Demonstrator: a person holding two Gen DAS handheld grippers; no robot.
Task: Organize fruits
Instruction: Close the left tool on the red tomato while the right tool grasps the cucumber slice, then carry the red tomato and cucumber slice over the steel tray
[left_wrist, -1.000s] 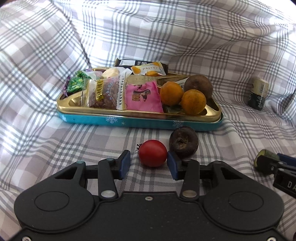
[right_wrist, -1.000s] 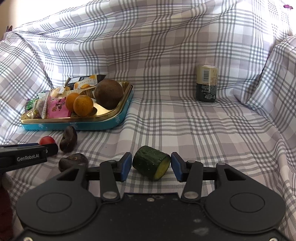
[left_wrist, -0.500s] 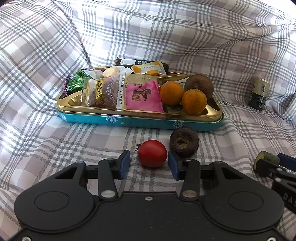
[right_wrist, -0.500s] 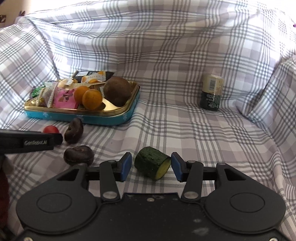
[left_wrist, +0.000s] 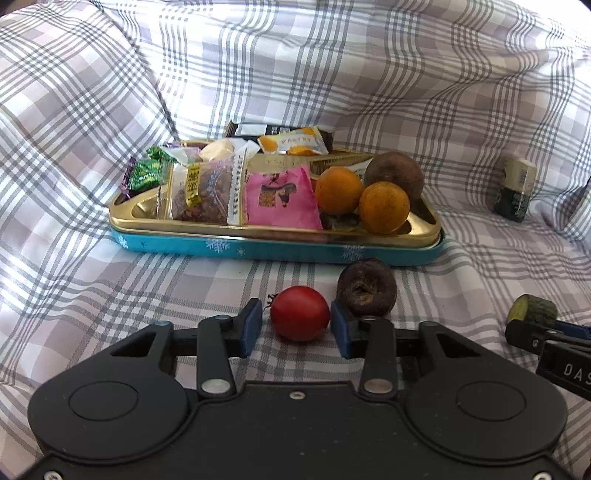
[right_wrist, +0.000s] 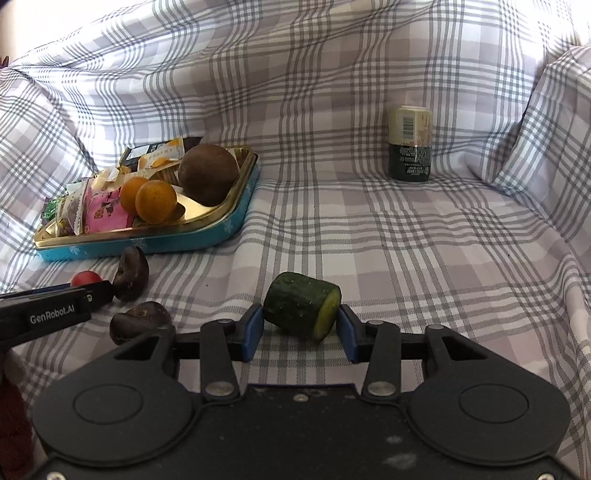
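A red tomato (left_wrist: 300, 313) lies on the checked cloth between the blue pads of my left gripper (left_wrist: 296, 326). Its jaws are closing: the right pad touches the tomato and the left pad stands a sliver off. Just past them sits a dark wrinkled fruit (left_wrist: 366, 287). My right gripper (right_wrist: 300, 332) is closing too, and both its pads press on a green cucumber piece (right_wrist: 301, 309) with a yellow cut face. The gold tray with a blue wall (left_wrist: 258, 230) holds two oranges (left_wrist: 339, 190), a brown round fruit (left_wrist: 395, 175) and several snack packets.
A second dark fruit (right_wrist: 140, 321) lies near the right gripper's left side, below the first one (right_wrist: 131, 273). A green and cream can (right_wrist: 410, 144) stands at the back right. Cloth-covered walls rise at the back and both sides.
Both pairs of jaws have narrowed. The right pads now touch the cucumber piece on both sides, and the left pads stand closer around the tomato. Neither fruit has moved.
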